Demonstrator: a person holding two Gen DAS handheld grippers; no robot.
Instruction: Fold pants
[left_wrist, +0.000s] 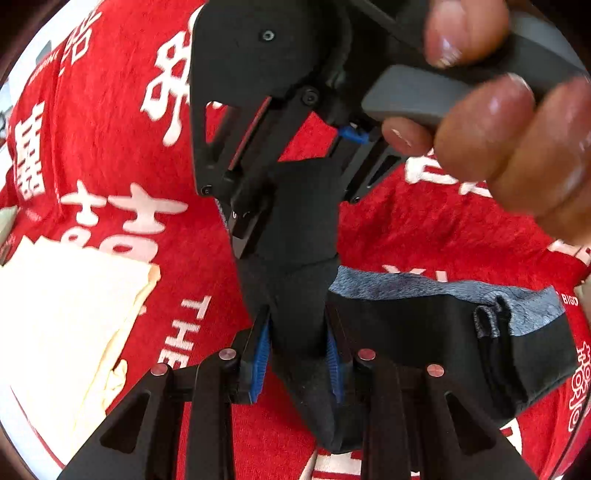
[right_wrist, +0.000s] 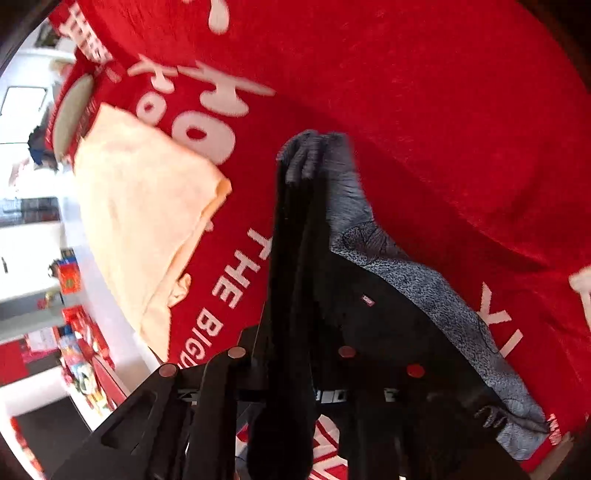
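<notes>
Black cloth fills the gap between the left gripper's (left_wrist: 298, 354) blue-padded fingers (left_wrist: 258, 356), which are clamped on a bunched fold of the pants (left_wrist: 424, 332) — the dark fabric rises out of the jaws as a narrow ridge. Just beyond it, in the left wrist view, the right gripper (left_wrist: 258, 225) comes down from above with the same ridge of cloth between its fingers, and a hand (left_wrist: 517, 147) wraps the grey handle, fingertips close to the lens. In the right wrist view the right gripper's own fingers are buried under black fabric draped over them, so the pads cannot be made out; the jaws look drawn together on the pants. From both grips the garment trails off to the right across the tabletop, black outside with a mottled grey lining turned up along its far edge, and a small red label shows on the black part. Underneath lies a red cloth (right_wrist: 443, 110) printed with large white lettering. A folded cream-coloured cloth (right_wrist: 147, 206) rests on it to the left, apart from the pants.
</notes>
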